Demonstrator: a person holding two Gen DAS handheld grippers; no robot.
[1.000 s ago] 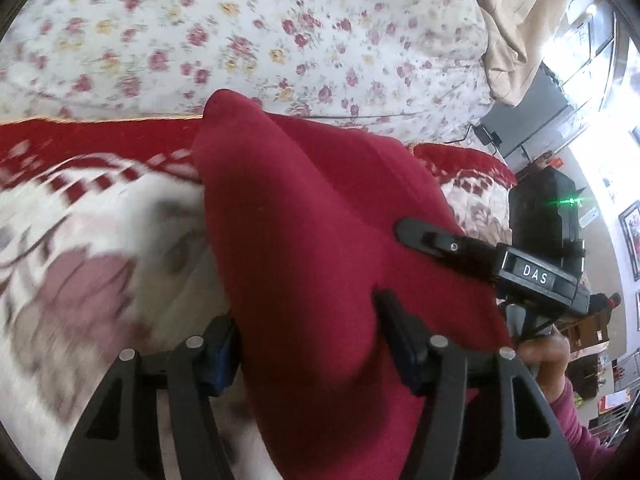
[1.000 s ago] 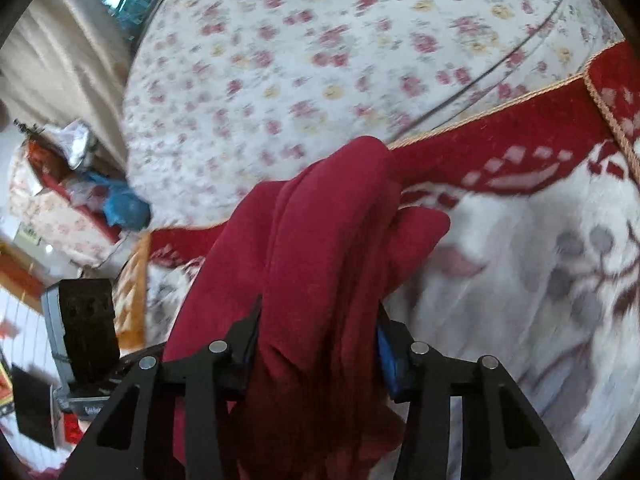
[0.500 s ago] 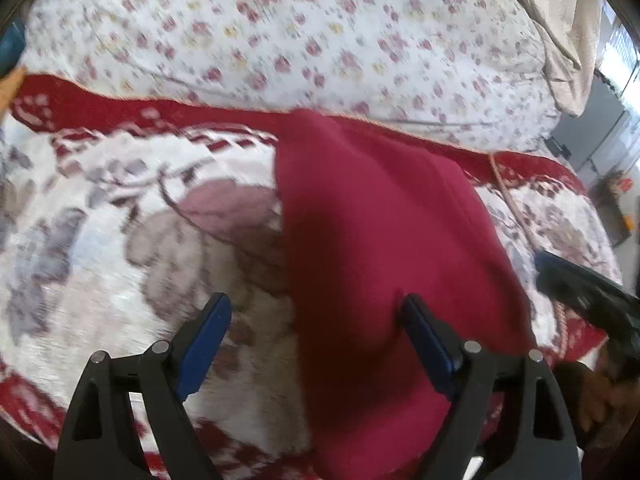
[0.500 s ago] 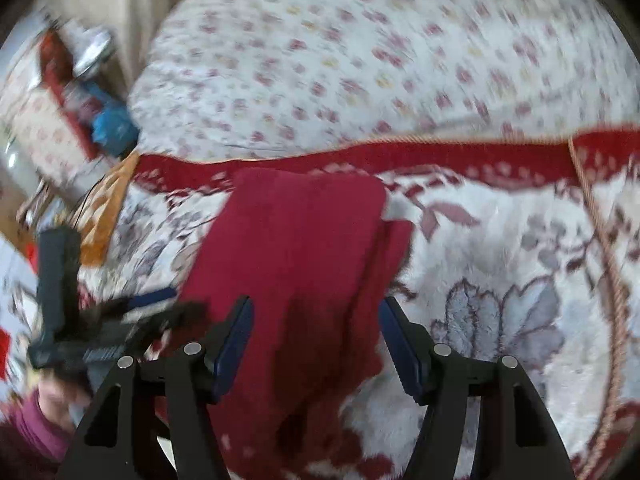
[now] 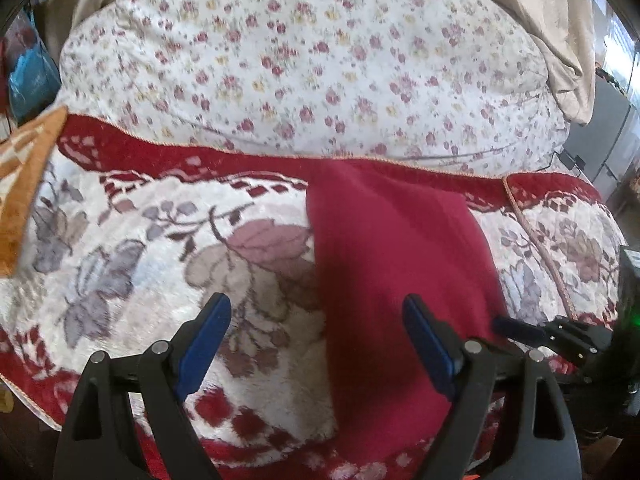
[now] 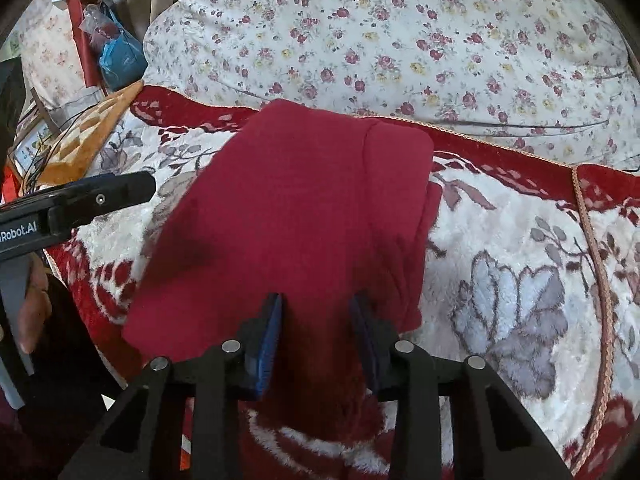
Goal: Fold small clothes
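Note:
A dark red garment (image 5: 396, 264) lies folded flat on the floral plush blanket (image 5: 160, 264); it also shows in the right wrist view (image 6: 304, 208). My left gripper (image 5: 316, 320) is open and empty, hovering above the garment's left edge. My right gripper (image 6: 316, 312) has its jaws partly open over the garment's near edge, with red cloth between the pads (image 6: 270, 332); no pinch on the cloth shows. The right gripper's tip shows at the left wrist view's right edge (image 5: 520, 328). The left gripper's finger shows at left in the right wrist view (image 6: 100, 198).
A white quilt with small roses (image 5: 320, 60) rises behind the blanket. An orange patterned cushion (image 6: 92, 136) sits at the blanket's left end. A blue bag (image 6: 120, 56) and clutter stand beyond it. A beige curtain (image 5: 552, 20) hangs at the back right.
Both grippers held the bunched garment up a second ago. It now lies flat on the blanket; both grippers have opened and pulled back toward the near edge.

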